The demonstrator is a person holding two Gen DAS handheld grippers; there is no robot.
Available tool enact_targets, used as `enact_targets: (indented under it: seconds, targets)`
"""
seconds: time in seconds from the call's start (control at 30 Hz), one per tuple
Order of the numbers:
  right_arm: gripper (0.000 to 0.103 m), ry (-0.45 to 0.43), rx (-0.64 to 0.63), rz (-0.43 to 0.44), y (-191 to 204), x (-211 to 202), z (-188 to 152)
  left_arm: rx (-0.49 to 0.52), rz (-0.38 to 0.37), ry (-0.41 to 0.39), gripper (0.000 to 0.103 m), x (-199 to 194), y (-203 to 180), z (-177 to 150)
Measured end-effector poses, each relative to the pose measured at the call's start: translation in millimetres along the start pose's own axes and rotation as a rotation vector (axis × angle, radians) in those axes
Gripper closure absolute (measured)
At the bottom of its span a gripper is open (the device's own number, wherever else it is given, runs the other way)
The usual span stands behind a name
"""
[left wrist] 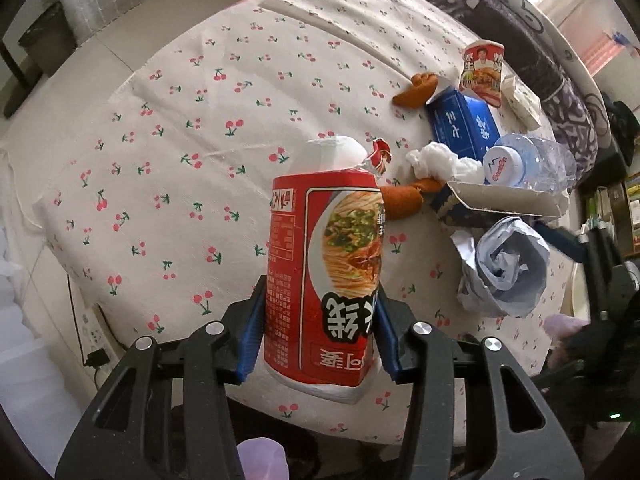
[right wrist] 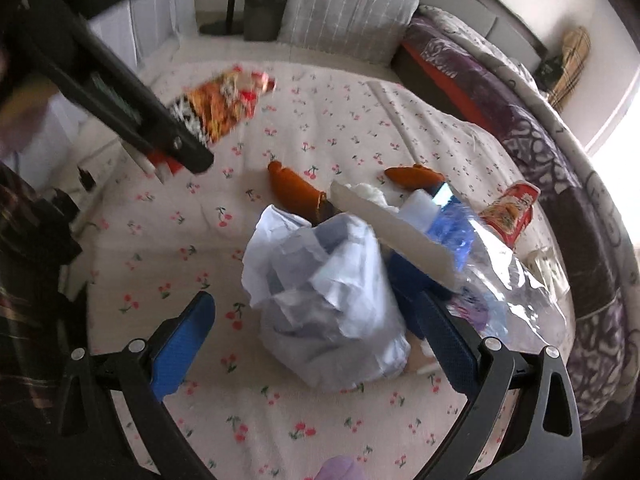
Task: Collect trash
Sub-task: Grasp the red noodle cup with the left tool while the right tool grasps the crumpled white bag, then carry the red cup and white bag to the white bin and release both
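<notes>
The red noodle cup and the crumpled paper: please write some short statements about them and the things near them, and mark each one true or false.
1. The left gripper is shut on the red noodle cup. True.
2. The right gripper already presses the crumpled paper. False: the paper lies between its fingers, but the left one stands clearly apart from it.
3. A second noodle cup stands at the far side of the cherry-print cloth. True.
4. The clear plastic bottle has a red cap. False: its cap is white and blue.
5. The held cup is empty. False: white tissue sticks out of it.
</notes>
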State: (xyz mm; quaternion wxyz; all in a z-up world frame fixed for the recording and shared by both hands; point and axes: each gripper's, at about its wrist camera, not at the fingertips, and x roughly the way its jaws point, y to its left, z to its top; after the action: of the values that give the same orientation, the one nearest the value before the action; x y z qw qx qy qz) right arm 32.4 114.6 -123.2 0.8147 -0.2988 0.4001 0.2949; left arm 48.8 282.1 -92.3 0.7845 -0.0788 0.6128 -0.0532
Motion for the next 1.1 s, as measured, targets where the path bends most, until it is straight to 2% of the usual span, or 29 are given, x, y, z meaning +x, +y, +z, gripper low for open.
enact_targets:
  seconds: [0.07, 0.1, 0.17, 0.23, 0.43, 0.67, 0.9, 1.1]
  targets:
    - [0.04, 0.004, -0.004, -0.046, 3, 6, 2, -0.005, 0.006, -0.013, 0.057, 1, -1, 2]
    - [0.047, -0.002, 0.013, -0.036, 1, 7, 5, -0.008, 0.008, -0.02, 0.057, 3, -3, 5]
    - [0.054, -0.015, 0.093, 0.008, -10, 4, 9, -0.015, 0.014, -0.036, 0.057, 1, -1, 6]
    - [0.058, -0.047, 0.144, 0.036, -18, -2, 11, -0.021, 0.021, -0.056, 0.057, -1, -2, 8]
    - [0.058, -0.148, 0.256, 0.096, -32, -34, 16, -0.036, 0.039, -0.16, 0.057, -18, -8, 13]
    - [0.058, -0.253, 0.352, 0.063, -49, -69, 14, -0.036, 0.051, -0.27, 0.057, -34, -28, 17]
    - [0.058, -0.319, 0.467, -0.046, -75, -93, -4, -0.025, 0.062, -0.346, 0.056, -41, -56, 22]
    - [0.058, -0.326, 0.585, -0.129, -106, -109, -29, -0.019, 0.036, -0.395, 0.055, -45, -82, 26]
